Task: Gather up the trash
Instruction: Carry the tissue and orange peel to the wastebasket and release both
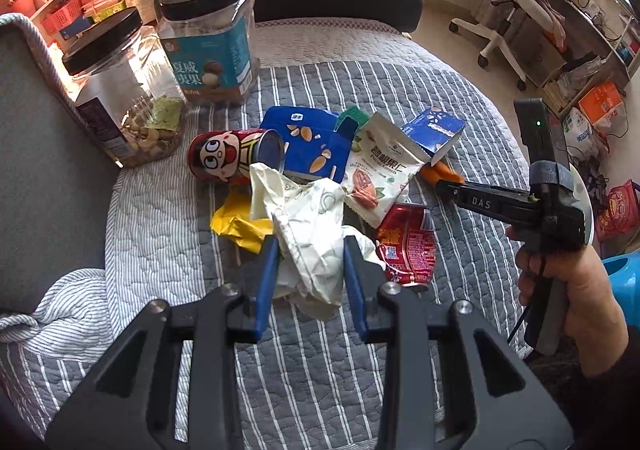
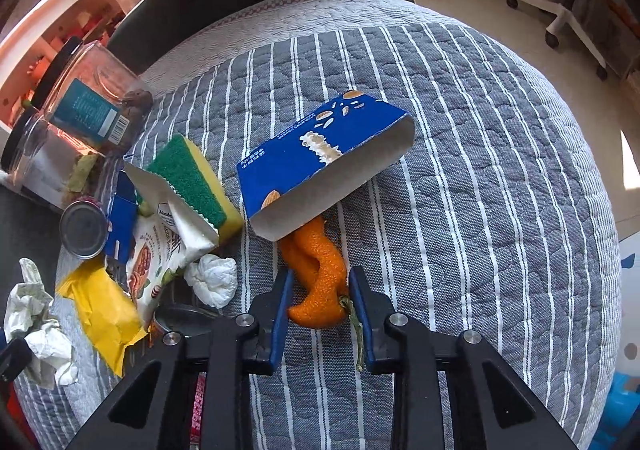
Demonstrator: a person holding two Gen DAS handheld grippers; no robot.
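Living-room setting: a grey quilted cover with white stripes [image 1: 320, 350] over a padded seat, an office chair and shelving behind.

Left wrist view. The left tongs [image 1: 310, 270] are clenched on a crumpled white paper wrapper [image 1: 316, 234], both blue pads pressed into its sides. The wrapper rises from the tongs toward the pile, so it looks gripped low to lift clear of the pile. Just beyond the tongs lies the trash heap: a red cartoon can [image 1: 224, 157] on its side, a blue carton [image 1: 308, 147], a nut pouch [image 1: 376, 173], a yellow wrapper [image 1: 236, 226] to the left. A crushed red can [image 1: 408, 246] touches the right pad's outer side. Two clear jars [image 1: 168, 69] stand well beyond, to the left; probably not trash. To the right, a hand [image 1: 572, 290] holds the right tongs [image 1: 450, 185], which reach to the pile's far right edge.

Right wrist view. The right tongs [image 2: 320, 298] are clenched on an orange peel [image 2: 320, 282], pads bearing on both flanks, stem trailing by the right pad. The peel's far end runs under a torn blue box [image 2: 324, 165] directly ahead, so a lift may drag it. A sponge [image 2: 196, 181] and a tissue wad [image 2: 212, 278] lie left of the tongs.

No bin in either view.
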